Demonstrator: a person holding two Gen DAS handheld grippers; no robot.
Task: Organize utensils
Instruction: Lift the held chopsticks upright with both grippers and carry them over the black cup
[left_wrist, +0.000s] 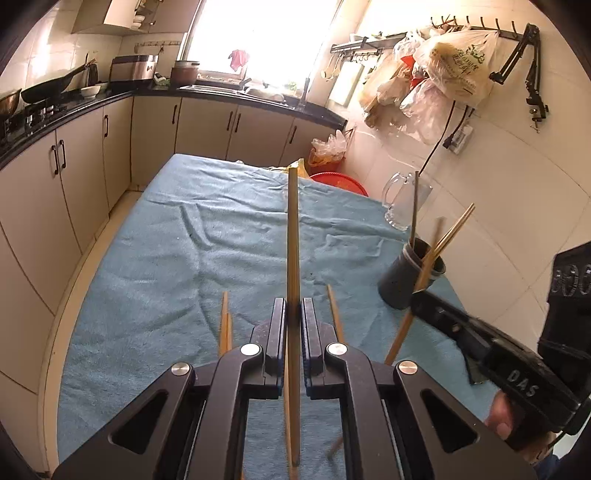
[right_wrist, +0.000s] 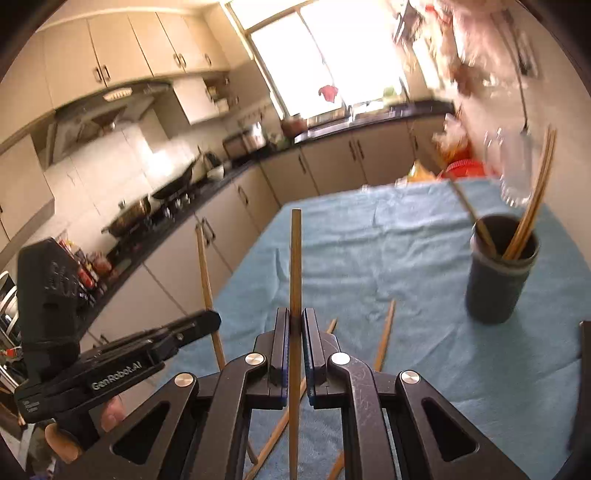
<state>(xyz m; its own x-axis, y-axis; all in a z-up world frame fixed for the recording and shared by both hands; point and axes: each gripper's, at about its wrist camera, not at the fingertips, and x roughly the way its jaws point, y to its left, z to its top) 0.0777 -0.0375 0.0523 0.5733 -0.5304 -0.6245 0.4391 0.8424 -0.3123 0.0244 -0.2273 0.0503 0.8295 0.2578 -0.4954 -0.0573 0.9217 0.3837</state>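
The desk (left_wrist: 155, 236) is the largest item, a long rectangular surface covered by a blue terry cloth (right_wrist: 369, 258), nappy in texture and creased into soft folds across its middle.

At the right edge of the desk stands a dark cylindrical holder (right_wrist: 498, 273), matte, with a lighter band below its rim. It contains several thin bamboo chopsticks (right_wrist: 532, 206) leaning against the rim at differing angles. Behind it is a clear glass mug (left_wrist: 402, 199) with a handle; it is blurred in the right wrist view.

The left gripper (left_wrist: 294, 308) is of black moulded plastic with round steel pivot pins and blue pads. Its fingers are clenched on a single chopstick (left_wrist: 293, 236), a straight pale wooden rod of square section held near upright, its top above the far end of the desk.

The right gripper (right_wrist: 294, 319), of the same construction, has its fingers clamped on a second chopstick (right_wrist: 296, 266), likewise near upright and lifted clear of the cloth.

Loose chopsticks (right_wrist: 384, 332) lie flat on the cloth below both grippers, some crossing one another near the front edge. Their exact number cannot be determined.
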